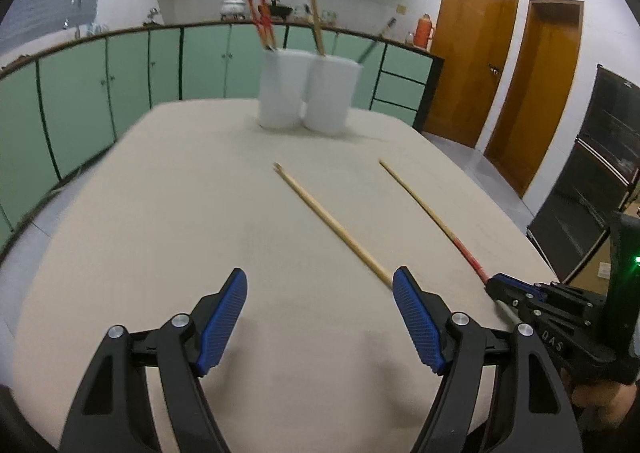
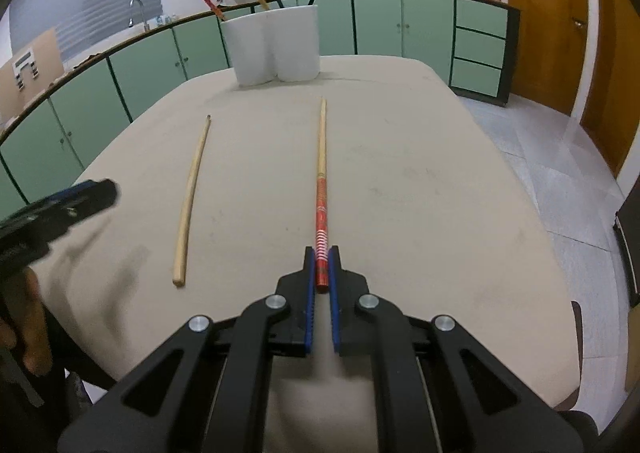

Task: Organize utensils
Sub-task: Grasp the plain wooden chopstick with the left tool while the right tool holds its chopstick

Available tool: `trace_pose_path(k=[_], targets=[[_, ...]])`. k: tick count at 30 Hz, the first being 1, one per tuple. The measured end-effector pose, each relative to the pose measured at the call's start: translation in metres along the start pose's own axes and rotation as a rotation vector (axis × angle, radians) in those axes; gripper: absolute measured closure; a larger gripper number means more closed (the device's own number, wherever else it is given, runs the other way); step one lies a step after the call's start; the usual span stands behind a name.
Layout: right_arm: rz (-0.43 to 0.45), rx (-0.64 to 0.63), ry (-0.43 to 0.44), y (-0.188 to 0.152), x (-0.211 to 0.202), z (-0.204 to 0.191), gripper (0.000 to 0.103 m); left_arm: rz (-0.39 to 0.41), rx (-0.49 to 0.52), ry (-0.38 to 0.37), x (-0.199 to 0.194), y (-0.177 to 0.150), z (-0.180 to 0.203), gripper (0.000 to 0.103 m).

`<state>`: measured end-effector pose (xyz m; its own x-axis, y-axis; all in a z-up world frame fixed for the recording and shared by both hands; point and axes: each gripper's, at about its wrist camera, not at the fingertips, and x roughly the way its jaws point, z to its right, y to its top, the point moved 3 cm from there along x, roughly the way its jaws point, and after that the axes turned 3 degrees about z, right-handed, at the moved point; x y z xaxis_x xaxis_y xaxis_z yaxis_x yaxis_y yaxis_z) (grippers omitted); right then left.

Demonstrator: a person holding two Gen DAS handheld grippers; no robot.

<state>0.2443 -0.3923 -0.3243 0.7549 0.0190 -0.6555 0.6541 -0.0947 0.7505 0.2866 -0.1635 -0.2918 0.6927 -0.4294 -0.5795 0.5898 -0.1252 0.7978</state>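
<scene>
The right gripper (image 2: 322, 269) pinches the red-handled chopstick (image 2: 321, 181), pointing straight ahead; the left gripper (image 1: 320, 295) gapes empty.

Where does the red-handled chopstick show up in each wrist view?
Left wrist: the red-handled wooden chopstick runs diagonally at right, ending at the right claw.
Right wrist: centre, lengthwise, red end between the claw's fingers.
Shared landmark: the white twin-cylinder holder at the table's far end.
</scene>
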Motion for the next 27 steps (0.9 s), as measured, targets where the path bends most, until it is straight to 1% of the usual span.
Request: trace_pose_path(k=[4,6,8,10,11,12,13,15,16,17,18,19,20,24,27], targets=[[0.012,-0.001,0.009,-0.005,-0.006,0.002,0.098,-0.008,0.035,-0.016,0.010,-0.012,0.031,0.029],[0.014,0.005,0.015,-0.007,-0.008,0.004,0.098,-0.016,0.050,-0.018,0.015,-0.017,0.040,0.029],[0.015,0.013,0.018,-0.006,-0.009,0.005,0.098,-0.033,0.075,0.005,0.022,-0.021,0.046,0.030],[0.018,0.021,0.019,-0.006,-0.009,0.007,0.097,-0.050,0.078,0.019,0.027,-0.022,0.046,0.035],[0.017,0.022,0.021,-0.006,-0.009,0.007,0.097,-0.046,0.082,0.027,0.028,-0.023,0.045,0.039],[0.017,0.023,0.022,-0.006,-0.009,0.007,0.097,-0.038,0.091,0.040,0.027,-0.023,0.043,0.046],[0.017,0.022,0.022,-0.006,-0.009,0.007,0.097,-0.036,0.091,0.046,0.026,-0.023,0.041,0.051],[0.017,0.016,0.026,-0.007,-0.009,0.005,0.097,-0.026,0.072,0.046,0.025,-0.022,0.036,0.069],[0.018,0.013,0.026,-0.007,-0.010,0.004,0.097,-0.024,0.069,0.042,0.025,-0.021,0.035,0.073],[0.018,0.008,0.027,-0.007,-0.010,0.003,0.097,-0.018,0.065,0.039,0.024,-0.021,0.033,0.083],[0.018,0.003,0.028,-0.007,-0.009,0.001,0.097,-0.007,0.063,0.039,0.022,-0.021,0.031,0.089],[0.019,-0.002,0.030,-0.006,-0.009,-0.001,0.097,0.004,0.062,0.047,0.021,-0.021,0.030,0.092],[0.018,-0.006,0.032,-0.006,-0.009,-0.003,0.097,0.011,0.059,0.060,0.020,-0.021,0.027,0.098],[0.016,-0.025,0.050,-0.006,-0.008,-0.015,0.097,0.045,0.011,0.110,0.014,-0.020,0.010,0.101],[0.016,-0.049,0.073,-0.005,-0.007,-0.028,0.097,0.035,-0.024,0.128,0.011,-0.022,-0.003,0.102]])
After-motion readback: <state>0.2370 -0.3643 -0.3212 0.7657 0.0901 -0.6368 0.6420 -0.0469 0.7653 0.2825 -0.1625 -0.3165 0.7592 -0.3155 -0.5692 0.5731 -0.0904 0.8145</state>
